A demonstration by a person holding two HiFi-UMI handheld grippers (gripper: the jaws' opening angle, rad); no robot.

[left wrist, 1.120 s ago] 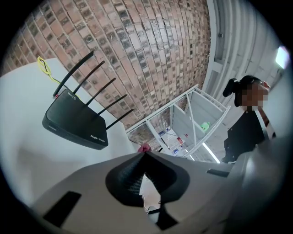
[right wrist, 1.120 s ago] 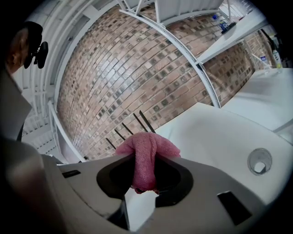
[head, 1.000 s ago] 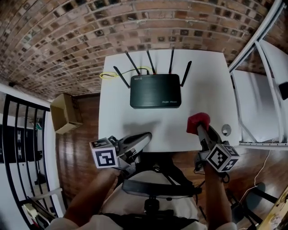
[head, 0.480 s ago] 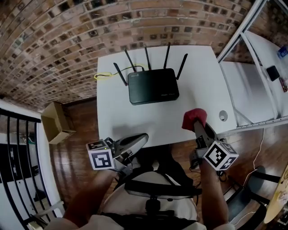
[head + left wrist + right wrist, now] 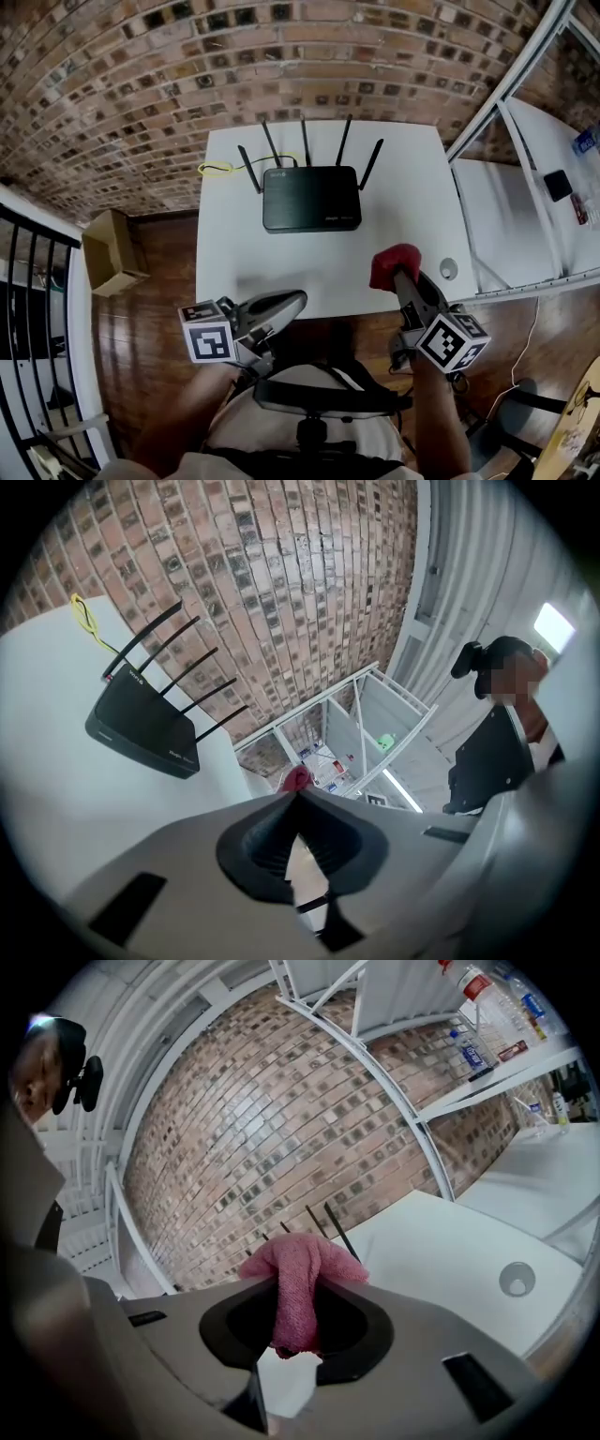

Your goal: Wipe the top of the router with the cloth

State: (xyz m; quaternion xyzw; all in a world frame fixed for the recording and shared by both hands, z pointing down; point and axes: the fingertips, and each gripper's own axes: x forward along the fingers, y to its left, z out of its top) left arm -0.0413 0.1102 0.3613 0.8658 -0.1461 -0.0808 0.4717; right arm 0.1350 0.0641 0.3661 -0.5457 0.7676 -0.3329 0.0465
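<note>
A black router (image 5: 311, 199) with several upright antennas lies on the far half of the white table (image 5: 234, 267); it also shows at the left in the left gripper view (image 5: 141, 731). My right gripper (image 5: 397, 270) is shut on a bunched red-pink cloth (image 5: 393, 265) and hovers over the table's near right part, short of the router. In the right gripper view the cloth (image 5: 298, 1293) is pinched between the jaws, antenna tips showing behind it. My left gripper (image 5: 298, 299) is shut with nothing in it, at the table's near edge.
A yellow cable (image 5: 217, 169) loops behind the router. A small round disc (image 5: 448, 269) lies at the table's right edge. A white metal shelf frame (image 5: 511, 202) stands to the right, a cardboard box (image 5: 108, 251) on the wooden floor to the left, and a brick wall behind.
Both grippers have risen a little and crept toward the router; the right one still carries the cloth. The head camera shifted, so the table sits lower in the picture.
</note>
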